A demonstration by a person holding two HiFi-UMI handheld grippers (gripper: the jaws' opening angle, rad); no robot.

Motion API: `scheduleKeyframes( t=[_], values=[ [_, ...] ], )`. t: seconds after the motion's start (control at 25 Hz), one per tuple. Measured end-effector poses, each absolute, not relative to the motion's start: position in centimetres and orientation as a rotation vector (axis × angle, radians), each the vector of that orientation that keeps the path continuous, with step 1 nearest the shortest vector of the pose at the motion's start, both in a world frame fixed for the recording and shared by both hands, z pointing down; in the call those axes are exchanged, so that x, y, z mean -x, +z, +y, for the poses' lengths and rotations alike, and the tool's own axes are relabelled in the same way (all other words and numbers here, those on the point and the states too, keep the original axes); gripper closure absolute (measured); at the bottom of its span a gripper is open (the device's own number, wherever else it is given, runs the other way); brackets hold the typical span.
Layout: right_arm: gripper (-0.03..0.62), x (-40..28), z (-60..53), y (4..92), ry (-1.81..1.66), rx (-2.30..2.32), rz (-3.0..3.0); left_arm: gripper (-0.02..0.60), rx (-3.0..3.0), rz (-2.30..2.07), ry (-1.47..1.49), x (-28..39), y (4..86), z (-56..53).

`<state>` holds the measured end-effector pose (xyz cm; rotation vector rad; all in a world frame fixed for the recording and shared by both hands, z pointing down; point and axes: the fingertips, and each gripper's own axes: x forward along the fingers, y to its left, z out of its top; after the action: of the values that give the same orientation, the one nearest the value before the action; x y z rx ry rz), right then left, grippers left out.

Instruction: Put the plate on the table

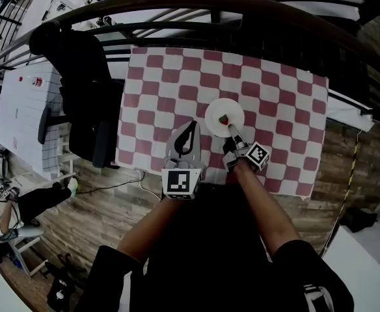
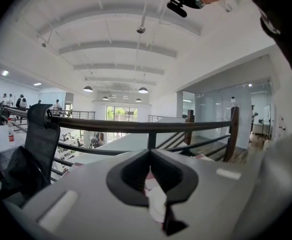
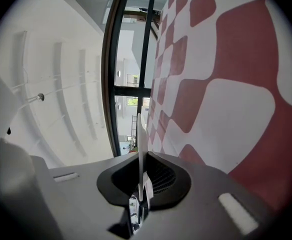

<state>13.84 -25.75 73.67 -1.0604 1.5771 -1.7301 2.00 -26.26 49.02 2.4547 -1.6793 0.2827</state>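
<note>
The head view looks steeply down from above the table [image 1: 281, 103], with the left claw [image 1: 191, 125] and right claw [image 1: 230, 128] low in its middle. The left gripper view sits behind its claw, facing out toward the railing [image 2: 151, 126] beyond. The right gripper view is tipped sideways, close to the table beside its claw. It shares table and plate [image 1: 216, 108] with the head view.

Office mezzanine: railing [image 2: 136, 126], desk [image 1: 27, 119]
</note>
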Motion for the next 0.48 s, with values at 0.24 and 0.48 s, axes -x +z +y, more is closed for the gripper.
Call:
scheduleKeyframes(
  t=[0.24,0.48],
  values=[
    [0.579,-13.8,-25.8,75.7,-1.806,1.13,1.573,0.573,-2.429,-1.669,0.278,-1.9,49.6,-26.4],
    [0.579,-13.7,-25.9,76.9,-1.819,1.144,1.555,0.572,-2.405,-1.675,0.318,-1.2,50.9,-26.0]
  ],
)
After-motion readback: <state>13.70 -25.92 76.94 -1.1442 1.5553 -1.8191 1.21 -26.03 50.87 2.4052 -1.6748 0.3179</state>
